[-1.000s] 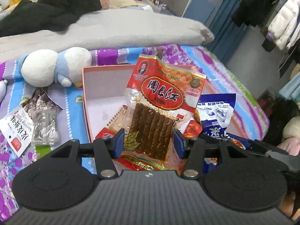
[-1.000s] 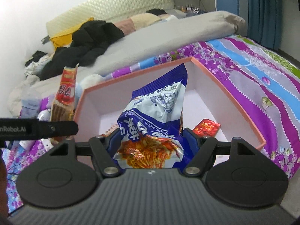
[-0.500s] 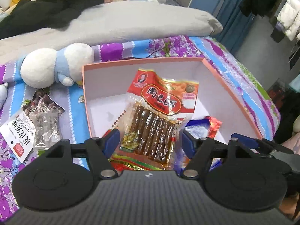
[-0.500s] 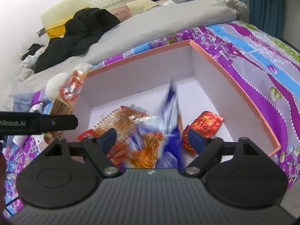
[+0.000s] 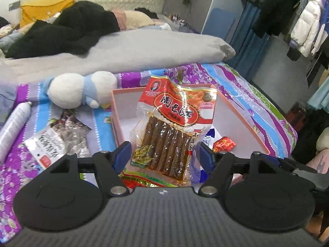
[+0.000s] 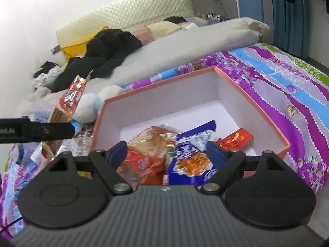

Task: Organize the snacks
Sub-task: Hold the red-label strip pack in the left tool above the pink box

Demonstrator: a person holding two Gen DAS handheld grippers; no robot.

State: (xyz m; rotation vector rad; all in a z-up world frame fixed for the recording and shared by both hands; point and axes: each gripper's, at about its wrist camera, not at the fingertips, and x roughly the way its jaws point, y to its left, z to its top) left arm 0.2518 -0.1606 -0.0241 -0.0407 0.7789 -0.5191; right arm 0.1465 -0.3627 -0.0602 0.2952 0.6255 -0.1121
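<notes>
**Glossy wrappers, matt card, soft cloth**

The red sausage packet (image 5: pixel 174 127) is glossy clear plastic film that catches the light, and the blue snack bag (image 6: pixel 191 156) is shiny printed plastic. The small red wrapper (image 6: pixel 236 140) looks like crinkled foil. The pink box (image 6: pixel 156 94) is smooth matt card. The plush toy (image 5: pixel 80 90) is fuzzy cloth; the bed sheet (image 5: pixel 246 94) is printed matt fabric. The spray can (image 5: pixel 14 125) looks like smooth metal.

- Left gripper (image 5: pixel 164 154): matte black body, ribbed near deck, two round discs either side.
- Blue padded fingers (image 5: pixel 123 153) on black angled links, silver screws at the pivots.
- Right gripper (image 6: pixel 167 153): same build, blue fingers (image 6: pixel 214 154).
</notes>
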